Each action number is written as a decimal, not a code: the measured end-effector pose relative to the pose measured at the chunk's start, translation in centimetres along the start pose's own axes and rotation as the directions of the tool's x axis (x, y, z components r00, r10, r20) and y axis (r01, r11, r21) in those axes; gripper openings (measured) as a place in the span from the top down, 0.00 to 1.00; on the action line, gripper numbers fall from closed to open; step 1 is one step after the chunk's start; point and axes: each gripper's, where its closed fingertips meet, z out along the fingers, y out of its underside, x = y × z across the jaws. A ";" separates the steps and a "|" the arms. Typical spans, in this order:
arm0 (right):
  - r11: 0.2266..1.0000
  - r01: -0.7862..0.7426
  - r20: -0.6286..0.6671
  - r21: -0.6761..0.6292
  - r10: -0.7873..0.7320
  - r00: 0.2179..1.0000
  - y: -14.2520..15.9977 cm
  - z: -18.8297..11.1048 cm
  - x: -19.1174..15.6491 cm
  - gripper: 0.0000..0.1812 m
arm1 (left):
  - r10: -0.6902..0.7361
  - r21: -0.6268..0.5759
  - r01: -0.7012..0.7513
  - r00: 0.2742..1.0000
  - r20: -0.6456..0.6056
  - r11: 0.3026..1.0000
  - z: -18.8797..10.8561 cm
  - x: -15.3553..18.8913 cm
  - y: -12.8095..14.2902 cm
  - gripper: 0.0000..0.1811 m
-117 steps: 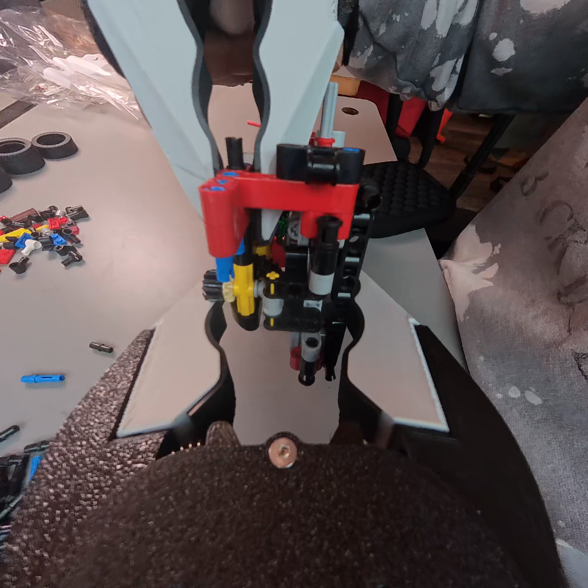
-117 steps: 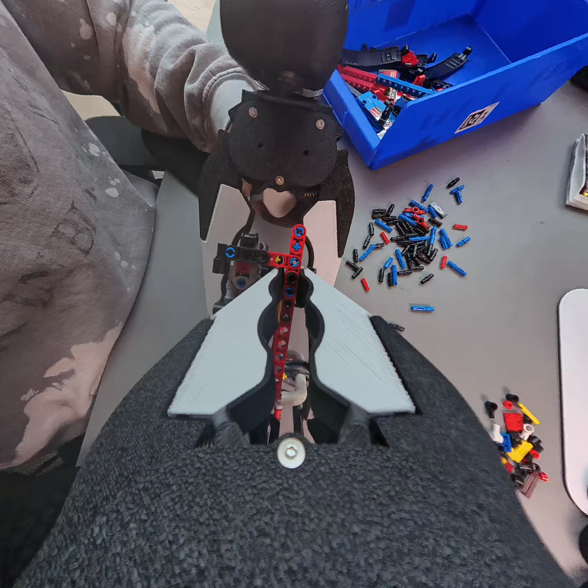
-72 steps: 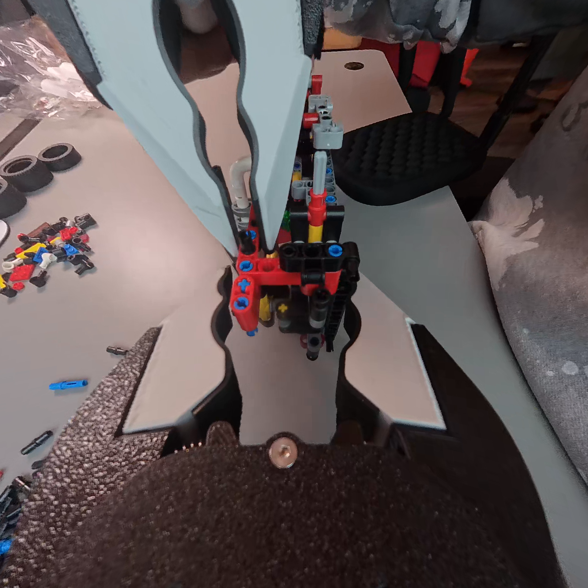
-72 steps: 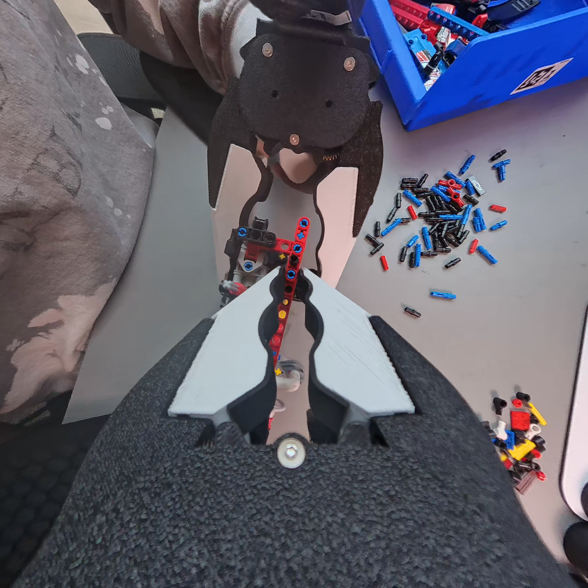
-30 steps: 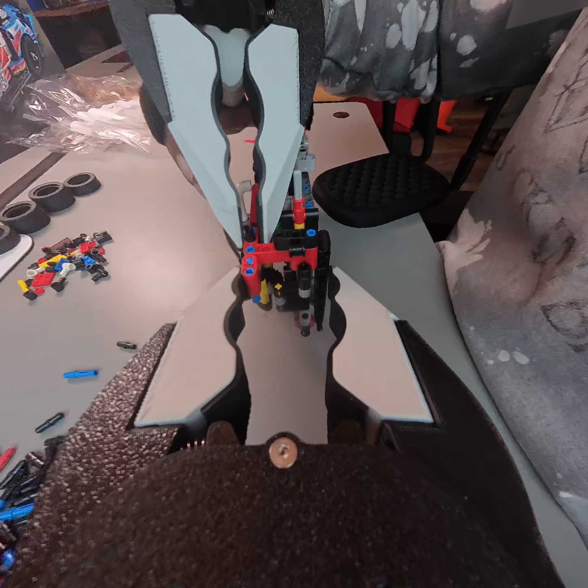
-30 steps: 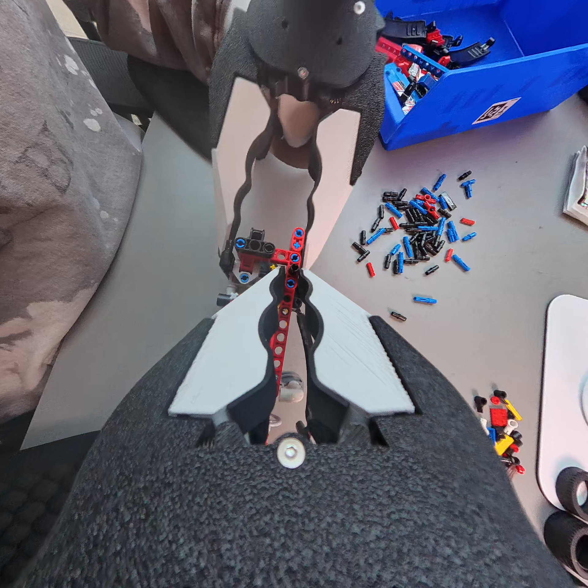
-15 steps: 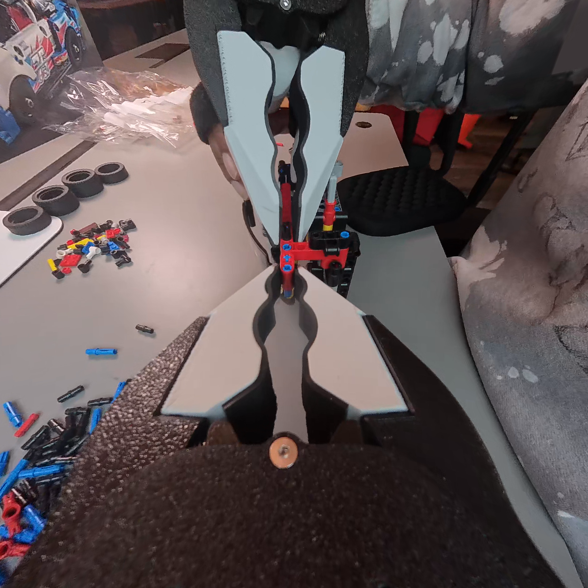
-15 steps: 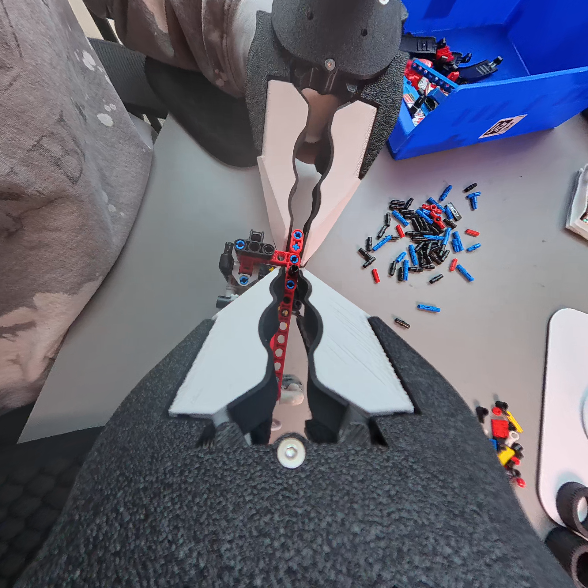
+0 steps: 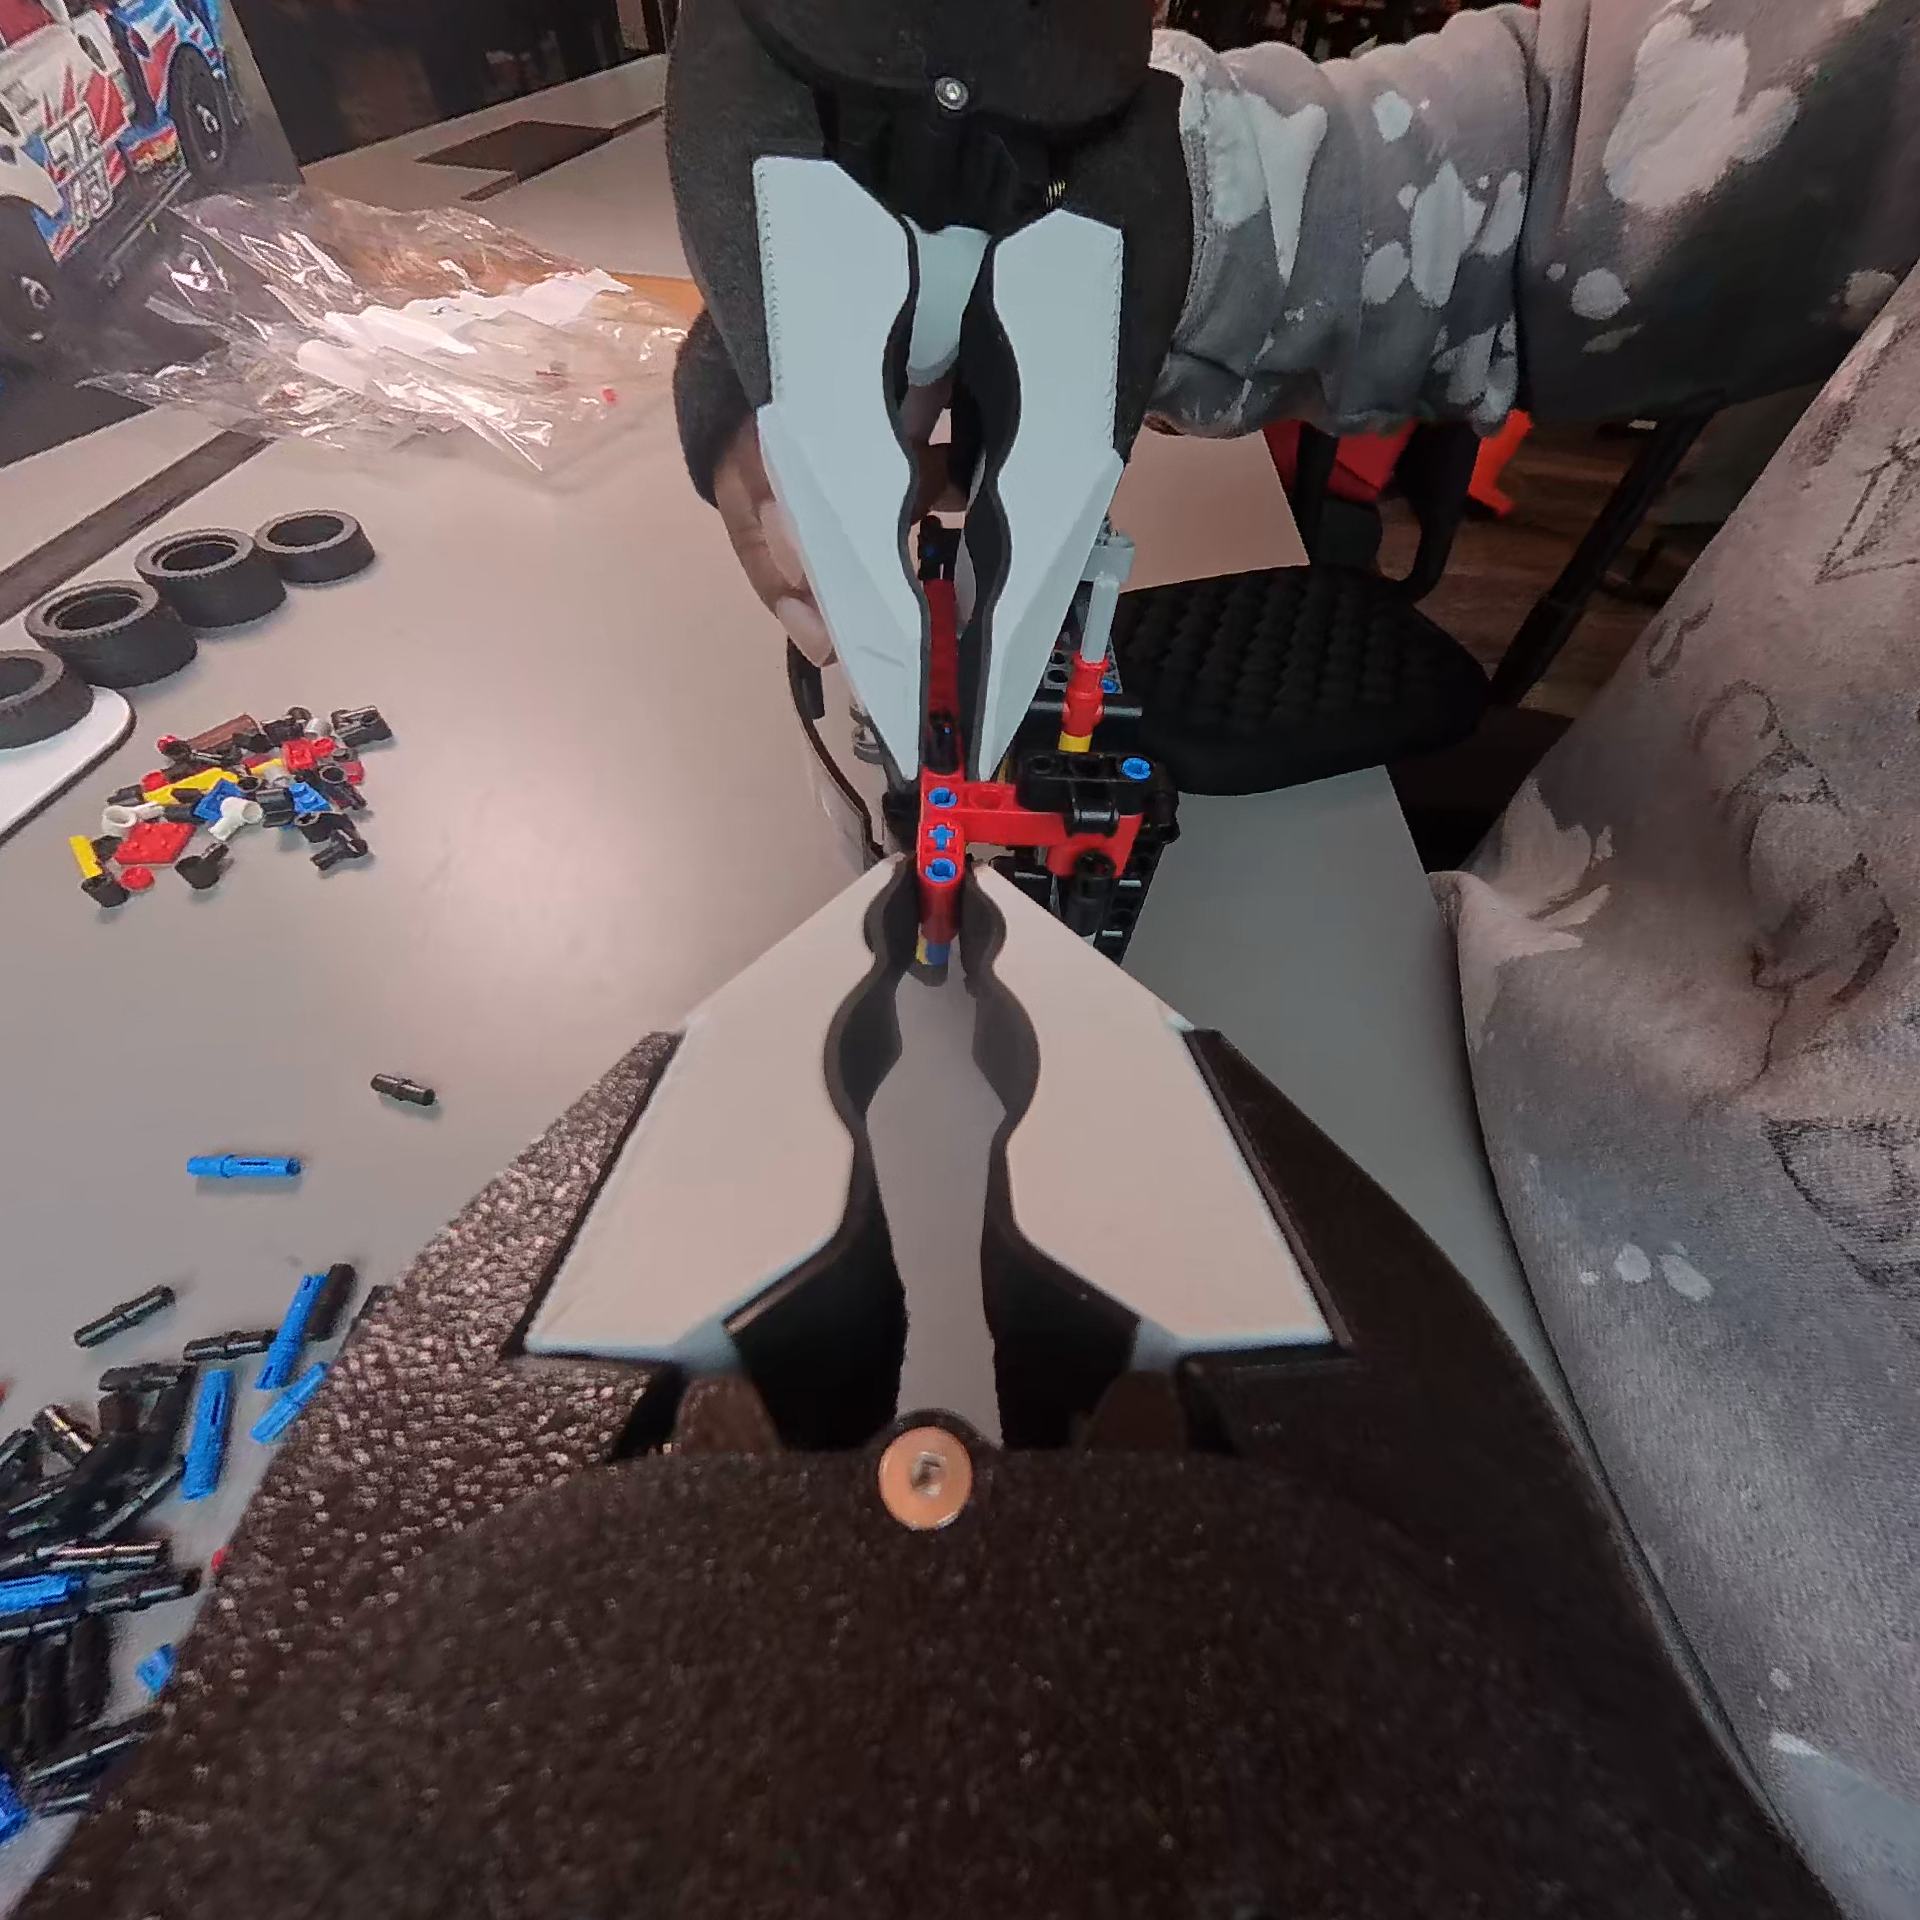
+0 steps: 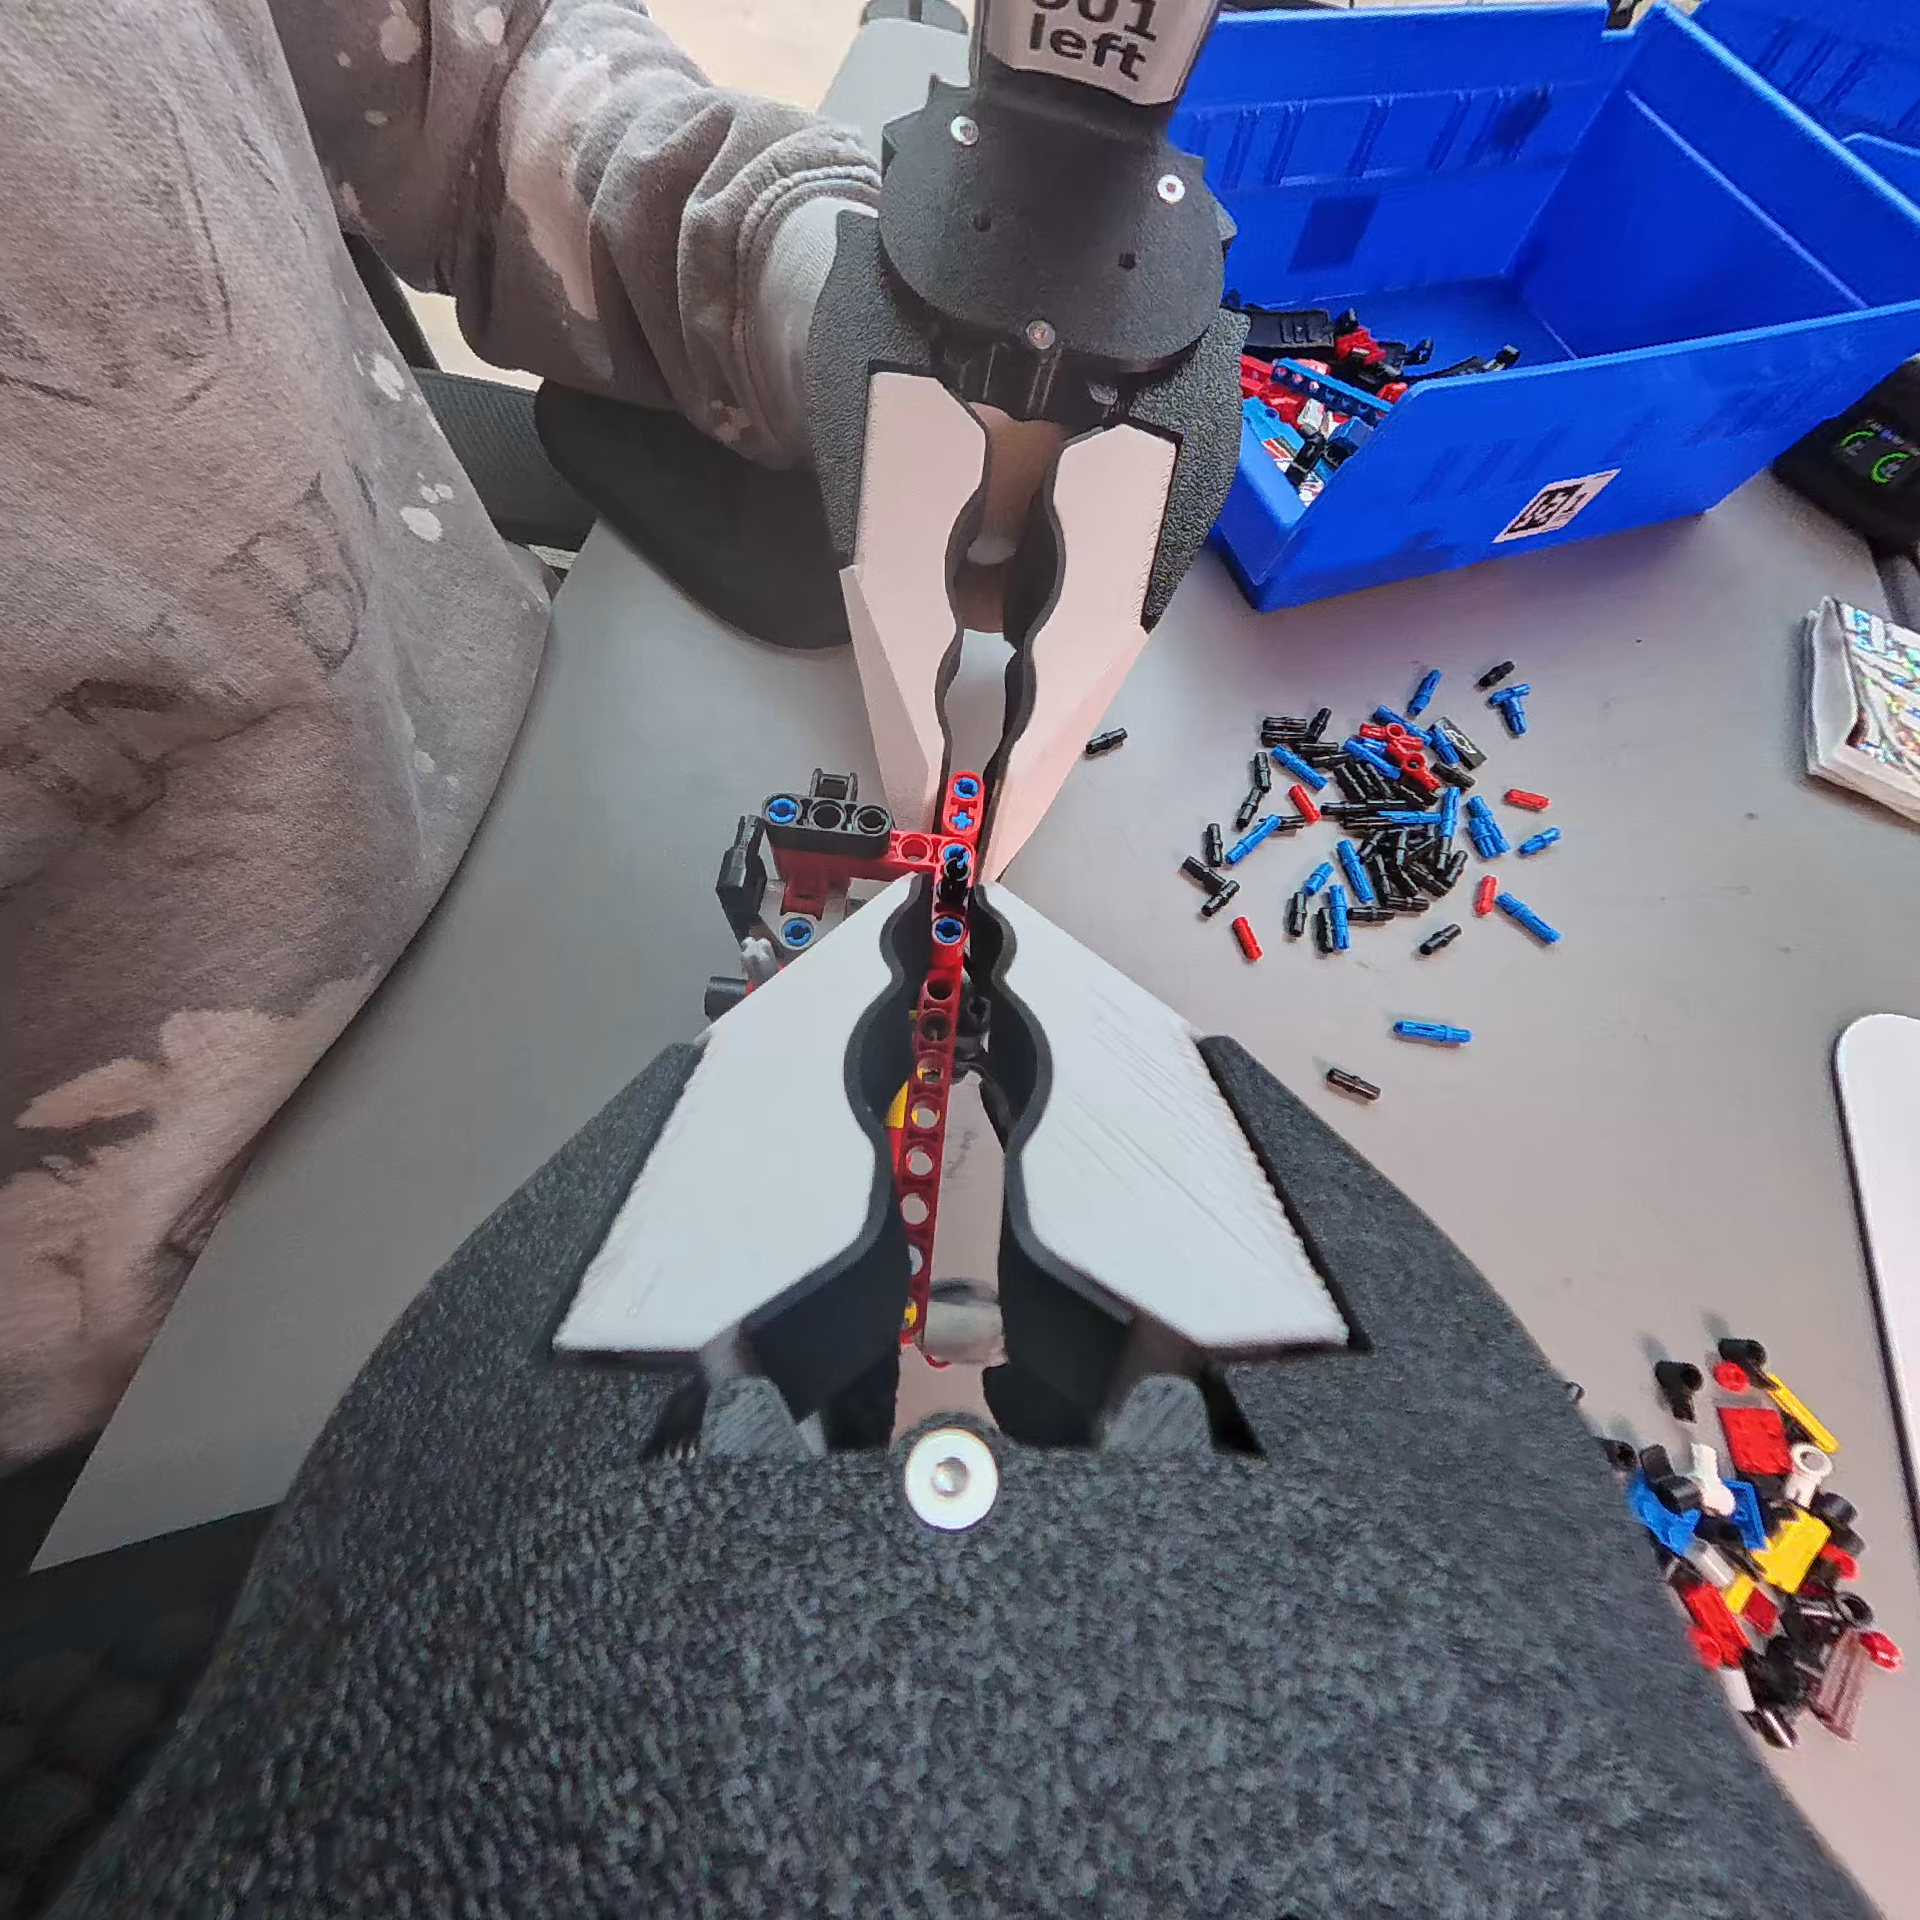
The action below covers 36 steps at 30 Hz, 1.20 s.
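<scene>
A grey table [image 10: 1558, 1143] carries a blue bin [image 10: 1621, 343] of bricks, a heap of black, blue and red connector pins [image 10: 1382, 821], a mixed pile of small coloured pieces [image 9: 229, 790], black tyres [image 9: 208, 571] and clear plastic bags [image 9: 395, 332].

The left gripper [image 9: 940, 894] is held nearly closed. The right gripper [image 10: 948, 902] is likewise closed, tips facing it.

Red beam [image 10: 940, 997] — blue bin [image 10: 1621, 312].
</scene>
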 end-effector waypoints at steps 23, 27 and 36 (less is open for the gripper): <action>0.998 0.012 0.002 -0.057 -0.012 1.000 -0.1 -0.2 -0.3 0.96 | -0.103 0.028 0.109 0.982 -0.161 0.994 -0.9 1.7 -0.4 0.71; 0.998 0.009 0.029 -0.055 -0.008 1.000 0.0 -0.1 -0.6 0.96 | -0.040 0.001 0.041 0.994 -0.103 0.999 1.1 2.2 -0.2 0.74; 0.997 0.020 -0.027 -0.068 -0.022 0.999 0.1 -0.4 -0.2 0.96 | -0.024 -0.030 0.024 1.000 -0.007 0.999 0.4 1.3 0.2 0.79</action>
